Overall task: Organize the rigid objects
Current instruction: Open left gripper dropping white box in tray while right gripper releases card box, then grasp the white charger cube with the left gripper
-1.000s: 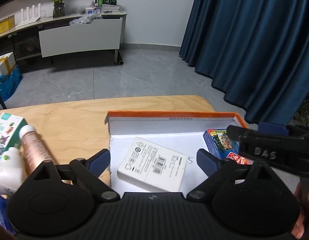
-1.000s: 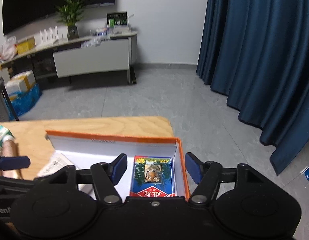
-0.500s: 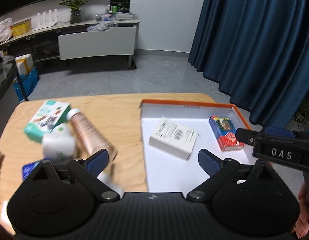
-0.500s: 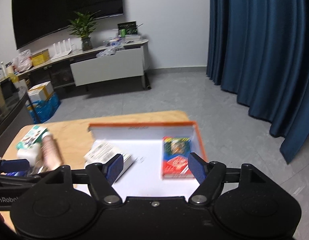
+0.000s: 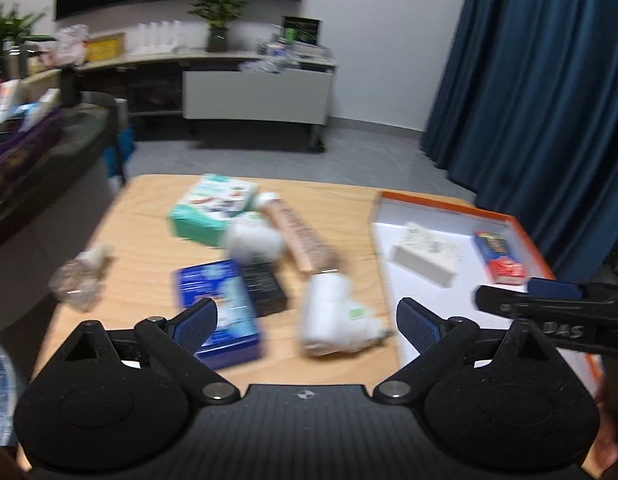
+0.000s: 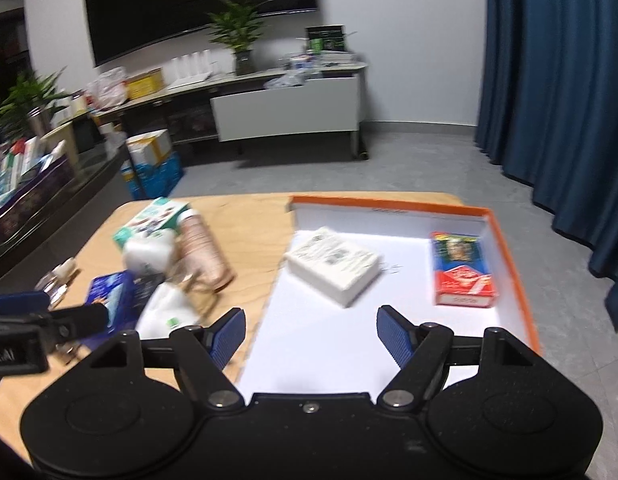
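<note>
An orange-rimmed white tray [image 6: 505, 248] lies on the right of the wooden table and holds a white box [image 6: 333, 262] and a red-and-blue card pack [image 6: 461, 268]. On the left lie a blue box [image 5: 221, 312], a black box [image 5: 265, 292], a white bottle [image 5: 333, 320], a copper bottle [image 5: 301, 240], a white jar [image 5: 255, 242] and a green box [image 5: 209, 210]. My left gripper [image 5: 307, 322] is open and empty above the white bottle. My right gripper [image 6: 311, 334] is open and empty over the tray's near end.
A crumpled clear plastic item [image 5: 83, 280] lies near the table's left edge. A dark counter [image 5: 37, 168] stands to the left. A white cabinet [image 6: 289, 108] and blue curtains [image 6: 557, 80] stand behind the table.
Both grippers have pulled back and up from the tray, leaving the white box and card pack inside. The left one has swung left, over the loose items.
</note>
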Demonstrator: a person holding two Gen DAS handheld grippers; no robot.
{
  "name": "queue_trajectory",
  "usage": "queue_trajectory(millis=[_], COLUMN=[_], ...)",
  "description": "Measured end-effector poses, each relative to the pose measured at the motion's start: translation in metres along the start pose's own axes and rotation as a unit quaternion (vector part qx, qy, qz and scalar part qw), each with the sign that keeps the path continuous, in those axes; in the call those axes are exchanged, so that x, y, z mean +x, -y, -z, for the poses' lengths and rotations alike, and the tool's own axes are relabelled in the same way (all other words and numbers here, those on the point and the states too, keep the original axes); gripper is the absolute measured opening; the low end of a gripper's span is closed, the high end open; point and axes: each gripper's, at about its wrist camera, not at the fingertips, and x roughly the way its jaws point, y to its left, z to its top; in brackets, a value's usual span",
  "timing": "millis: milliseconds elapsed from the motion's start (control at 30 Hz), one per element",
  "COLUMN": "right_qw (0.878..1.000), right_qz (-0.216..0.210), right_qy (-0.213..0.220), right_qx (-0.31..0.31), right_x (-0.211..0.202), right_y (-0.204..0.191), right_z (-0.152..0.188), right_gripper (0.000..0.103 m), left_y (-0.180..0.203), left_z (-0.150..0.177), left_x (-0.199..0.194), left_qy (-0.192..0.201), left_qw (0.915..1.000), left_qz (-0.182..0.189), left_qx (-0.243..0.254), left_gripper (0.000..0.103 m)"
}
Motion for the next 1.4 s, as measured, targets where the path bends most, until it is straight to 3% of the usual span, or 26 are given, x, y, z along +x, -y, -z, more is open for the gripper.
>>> queue_trajectory(millis=[300,533,600,733,833,867,1133,1167,1400], right_qw=[0.999,0.998,0.998,0.997,0.997,0.997,0.992,0.991,0.977], right_qz=[-0.038,-0.043,-0.045,-0.05,-0.056,-0.06,-0.093,-0.093,-0.072], right_qy=[-0.017,-0.023,-0.024,-0.029,-0.034,-0.036,-0.053,-0.054,-0.069], right_qx=[-0.031,-0.039,-0.04,-0.042,-0.043,-0.043,-0.071,-0.08,-0.189], right_x=[0.007,0.01,0.011,0.014,0.02,0.023,0.054,0.059,0.1], right_y=[-0.031,-0.041,-0.042,-0.045,-0.05,-0.052,-0.081,-0.086,-0.113], right_z=[0.015,0.017,0.018,0.017,0.016,0.016,0.012,0.01,0.005], right_gripper=[0.088,0.089,0.089,0.089,0.089,0.089,0.092,0.096,0.097], left_y=[-0.075,-0.09,-0.091,-0.091,-0.089,-0.088,-0.094,-0.095,-0.096], left_z=[0.036,0.04,0.042,0.046,0.049,0.049,0.047,0.046,0.043], left_x=[0.003,0.028,0.034,0.041,0.036,0.035,0.02,0.018,0.006], left_qy=[-0.028,-0.031,-0.035,-0.035,-0.021,-0.019,-0.013,-0.012,-0.003], left_qw=[0.9967,0.996,0.9961,0.9963,0.9971,0.997,0.9989,0.9991,0.9998], left_qz=[-0.067,-0.084,-0.081,-0.074,-0.061,-0.061,-0.042,-0.039,-0.021], left_qx=[-0.036,-0.005,0.006,0.025,0.041,0.044,0.016,0.012,-0.005], left_gripper=[0.102,0.101,0.091,0.083,0.061,0.059,0.059,0.059,0.059])
